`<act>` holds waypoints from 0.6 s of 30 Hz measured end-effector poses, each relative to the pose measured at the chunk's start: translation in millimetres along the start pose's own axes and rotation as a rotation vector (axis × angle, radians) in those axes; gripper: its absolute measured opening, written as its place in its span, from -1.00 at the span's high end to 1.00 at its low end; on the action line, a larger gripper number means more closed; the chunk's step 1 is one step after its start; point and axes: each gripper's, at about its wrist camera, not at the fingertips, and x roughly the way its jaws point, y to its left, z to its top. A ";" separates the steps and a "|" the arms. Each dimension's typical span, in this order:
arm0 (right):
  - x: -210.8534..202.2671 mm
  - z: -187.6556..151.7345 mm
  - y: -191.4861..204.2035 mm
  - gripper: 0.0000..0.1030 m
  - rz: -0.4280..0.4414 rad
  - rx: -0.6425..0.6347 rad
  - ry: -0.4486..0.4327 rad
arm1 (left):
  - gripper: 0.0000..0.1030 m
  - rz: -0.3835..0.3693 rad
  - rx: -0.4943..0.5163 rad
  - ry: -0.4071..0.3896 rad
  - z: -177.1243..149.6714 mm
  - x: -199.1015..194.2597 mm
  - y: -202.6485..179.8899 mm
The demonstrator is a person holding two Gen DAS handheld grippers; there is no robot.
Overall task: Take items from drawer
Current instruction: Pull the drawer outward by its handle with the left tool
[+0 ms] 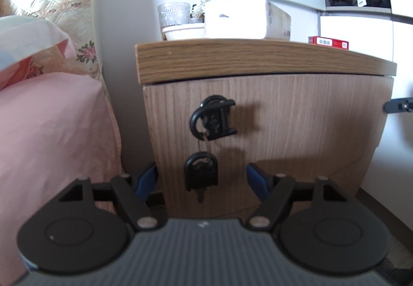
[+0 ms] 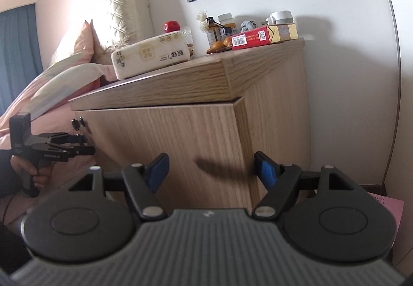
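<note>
Left gripper (image 1: pixel 201 180): jaws wide apart, holding nothing; it is close to the drawer front (image 1: pixel 296 118), low on its left half, one blue pad on each side of the hanging key.
Bed (image 1: pixel 51 118): pink cover, just left of the drawer front.
Lock handle (image 1: pixel 213 118): black, fixed to the drawer front, left of its centre.
Key (image 1: pixel 201 175): dangles from the lock handle on a ring, lying against the drawer front.
Drawer: shut under the wooden top (image 1: pixel 232 56); the items to take out are hidden behind the drawer front.
Glass (image 1: pixel 174 14) and tissue pack (image 1: pixel 240 17): on the top, above the drawer front.
Right gripper (image 2: pixel 211 170): jaws apart, empty, facing the right-hand corner of the drawer front without touching it.
Risk, wrong grip: the pads flank the loose key rather than the handle above; closing here would likely pinch the key, which could swing, twist or slip.
Risk, stuck drawer: it may be locked; a hard pull could jolt the glass on top.
</note>
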 end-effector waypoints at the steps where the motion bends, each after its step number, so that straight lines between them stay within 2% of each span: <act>1: -1.1 0.0 -0.5 -0.46 0.006 -0.004 0.001 | -0.48 0.001 0.007 0.000 -0.6 -0.6 -0.5; 18: -14.5 -4.1 7.9 -0.46 0.055 -0.089 0.036 | -0.48 0.022 0.052 0.006 -11.4 -23.1 -12.3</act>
